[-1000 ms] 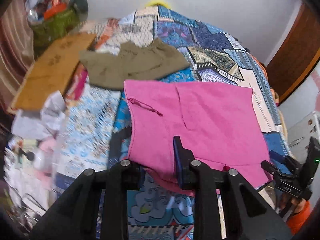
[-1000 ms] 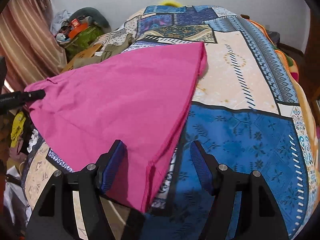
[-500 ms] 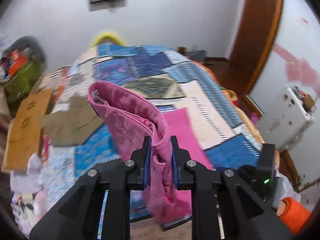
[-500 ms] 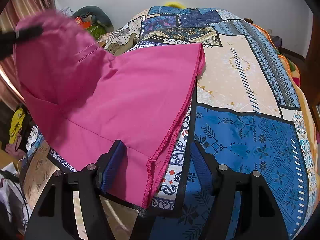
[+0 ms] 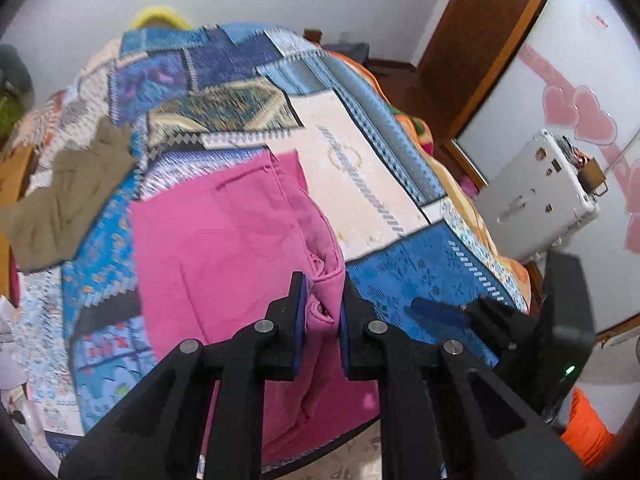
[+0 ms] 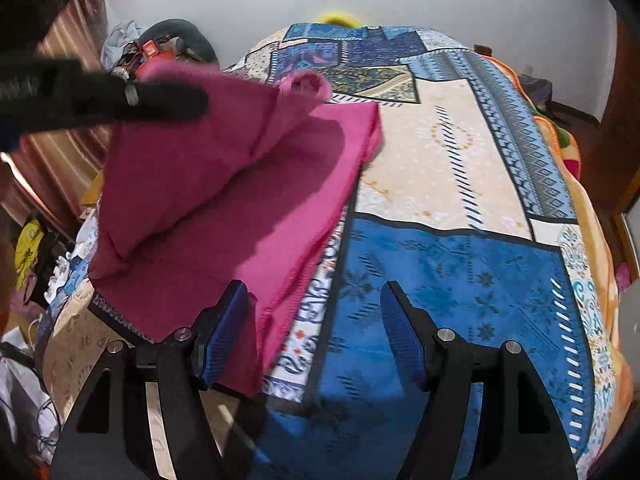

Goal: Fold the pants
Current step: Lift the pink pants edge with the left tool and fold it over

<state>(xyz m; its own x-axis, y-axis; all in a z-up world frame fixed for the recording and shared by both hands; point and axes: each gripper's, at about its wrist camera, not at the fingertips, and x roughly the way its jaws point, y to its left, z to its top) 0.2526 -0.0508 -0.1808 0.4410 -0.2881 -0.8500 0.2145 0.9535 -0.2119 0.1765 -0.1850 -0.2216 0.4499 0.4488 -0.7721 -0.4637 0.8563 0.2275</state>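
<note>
left tool [image 5: 322, 312]: just closing, clamped on pants [image 5: 224, 240] fold | right tool [image 6: 314, 332]: apart, empty, pants hem by its left finger | bed [image 6: 460, 272] beneath

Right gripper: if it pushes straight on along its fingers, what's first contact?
Probably the blue patchwork bedspread between the open right gripper fingers; the pink pants' hem sits by the left finger. Depth unclear.

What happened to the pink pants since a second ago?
The left gripper, whose jaws have just been closing, took hold of one edge of the pink pants, lifted it and carried it across toward the other side, starting a fold. The right gripper stayed open above the bedspread; the olive garment stayed put.
</note>
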